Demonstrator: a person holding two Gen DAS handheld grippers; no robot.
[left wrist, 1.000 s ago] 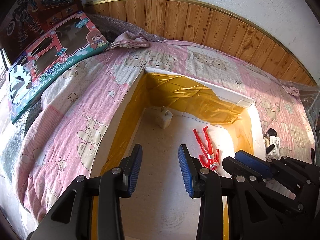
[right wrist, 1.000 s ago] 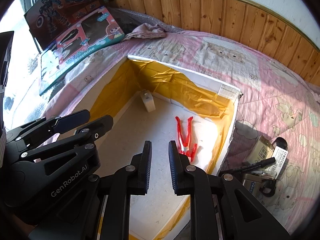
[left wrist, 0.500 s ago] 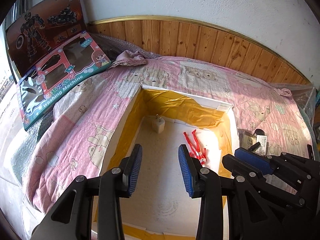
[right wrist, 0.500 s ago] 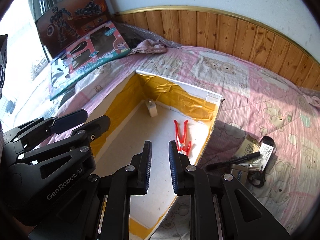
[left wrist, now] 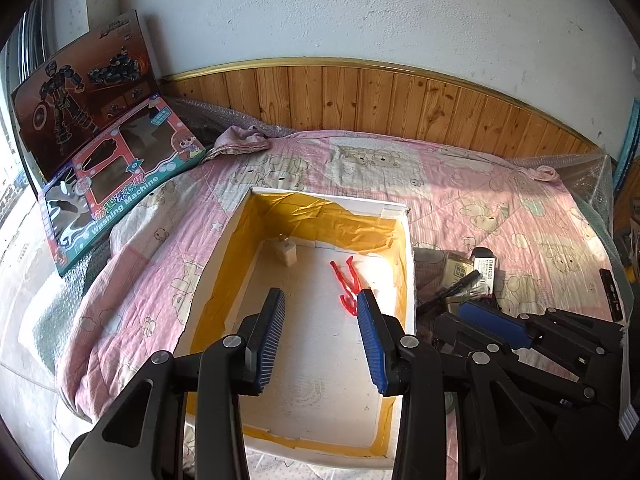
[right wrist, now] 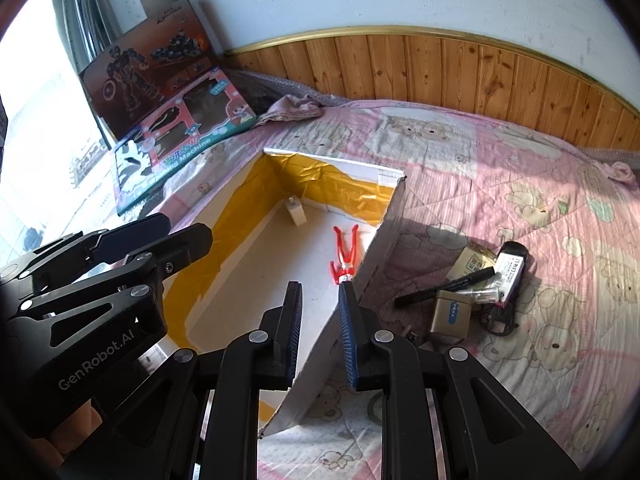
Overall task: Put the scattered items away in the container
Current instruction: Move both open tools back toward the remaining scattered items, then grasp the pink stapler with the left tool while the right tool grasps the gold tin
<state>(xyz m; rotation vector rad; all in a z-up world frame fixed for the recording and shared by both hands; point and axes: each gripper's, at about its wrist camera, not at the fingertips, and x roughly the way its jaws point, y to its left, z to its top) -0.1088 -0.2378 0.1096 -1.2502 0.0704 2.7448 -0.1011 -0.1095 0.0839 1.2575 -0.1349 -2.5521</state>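
Scattered items [right wrist: 472,292], a black marker [right wrist: 444,286], a gold box [right wrist: 450,316] and a labelled black pack [right wrist: 512,270] among them, lie heaped on the bed's pink quilt [right wrist: 500,168], just beside the container's right wall. The container [left wrist: 408,264], a yellow-lined white box, already holds a red figure [left wrist: 346,284] and a small white charger [left wrist: 286,250]. Both hand-held grippers hang empty above it: the left hand-held gripper [left wrist: 320,336] wide open, the right hand-held gripper [right wrist: 320,332] narrowly parted. Judging by this, a fresh pickup is due: the right one should swing over to the heap and widen first.
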